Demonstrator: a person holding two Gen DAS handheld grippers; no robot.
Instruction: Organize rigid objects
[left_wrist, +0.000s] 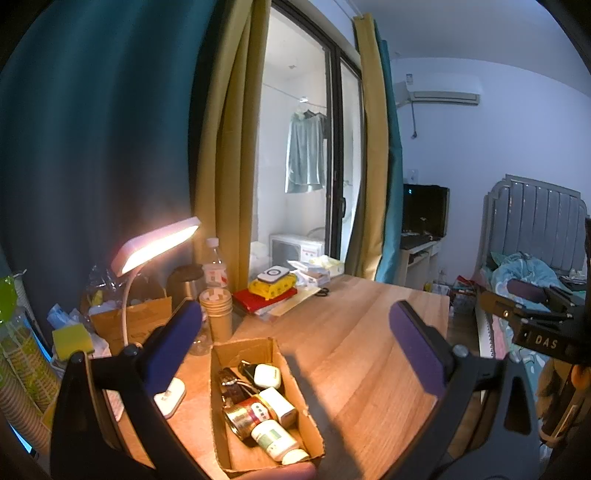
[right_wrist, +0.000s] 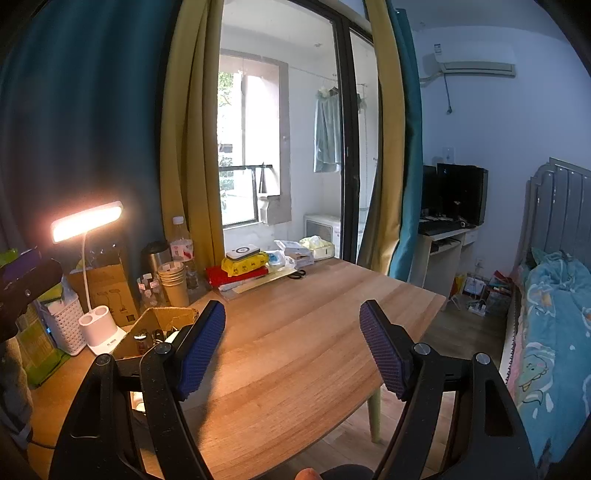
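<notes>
An open cardboard box (left_wrist: 295, 391) sits on the wooden table (left_wrist: 362, 347). It holds a white pill bottle (left_wrist: 277, 439), a gold-lidded red jar (left_wrist: 245, 415), a white bottle (left_wrist: 280, 404), a white charger (left_wrist: 266, 374) and dark items. My left gripper (left_wrist: 295, 339) is open and empty, held above and just behind the box. In the right wrist view the box (right_wrist: 155, 328) lies left of my right gripper (right_wrist: 291, 343), which is open and empty above the bare table (right_wrist: 295, 317).
A lit desk lamp (left_wrist: 155, 243), paper cups (left_wrist: 218, 310), a water bottle (left_wrist: 214, 266), a cardboard carton (left_wrist: 133, 321) and a stack of books with a yellow pack (left_wrist: 271, 291) line the table's back. A bed (right_wrist: 554, 314) stands right. Curtains and a glass door are behind.
</notes>
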